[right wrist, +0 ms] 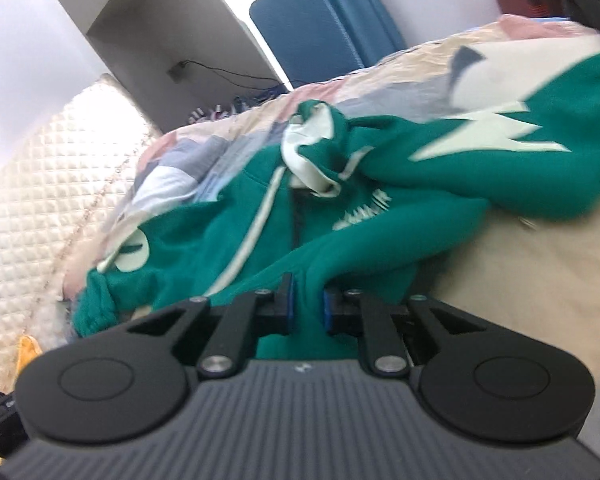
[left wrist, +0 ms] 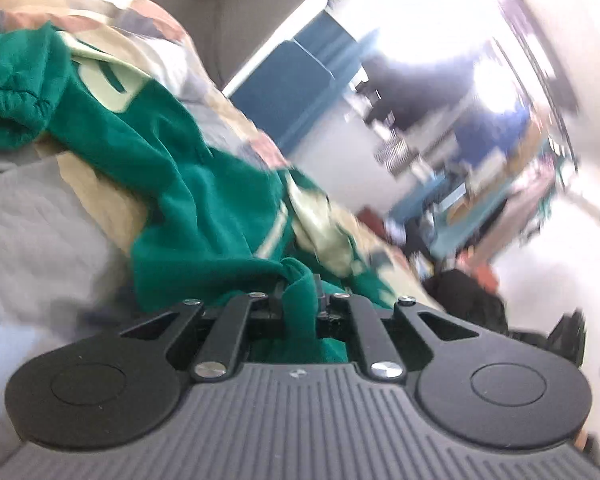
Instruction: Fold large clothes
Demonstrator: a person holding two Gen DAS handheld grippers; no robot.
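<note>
A: Start at the left of the left wrist view. What lies there?

B: A grey quilted cover [left wrist: 32, 216], and on it the green hoodie [left wrist: 188, 200], which runs diagonally from a gathered cuff [left wrist: 8, 124] at the far left down to the left gripper [left wrist: 300, 300]. Pale patches and stripes show on the cloth.

A: And the jaws?

B: Drawn close, with a fold of the green cloth pinched between them; the fabric passes through the gap and hangs below. Right of that is a patchwork bedspread [left wrist: 148, 52] under the hoodie, then a blue panel [left wrist: 296, 80], and a blurred, cluttered room at the far right.

A: Now the right wrist view, same order.

B: A cream quilted headboard [right wrist: 40, 200] at the left, beside the bedspread [right wrist: 400, 76]. The hoodie [right wrist: 380, 216] is spread crumpled across the bed, with a white-lined hood [right wrist: 312, 148] bunched near the middle, a white drawstring [right wrist: 256, 224] trailing down, and a pale zigzag emblem [right wrist: 496, 132] on the right part.

A: The right gripper [right wrist: 308, 304]?

B: Narrow as well, its blue pads [right wrist: 290, 300] clamping a ridge of the green fabric at the near edge. Behind, a blue curtain [right wrist: 340, 8] hangs by a grey wall.
</note>
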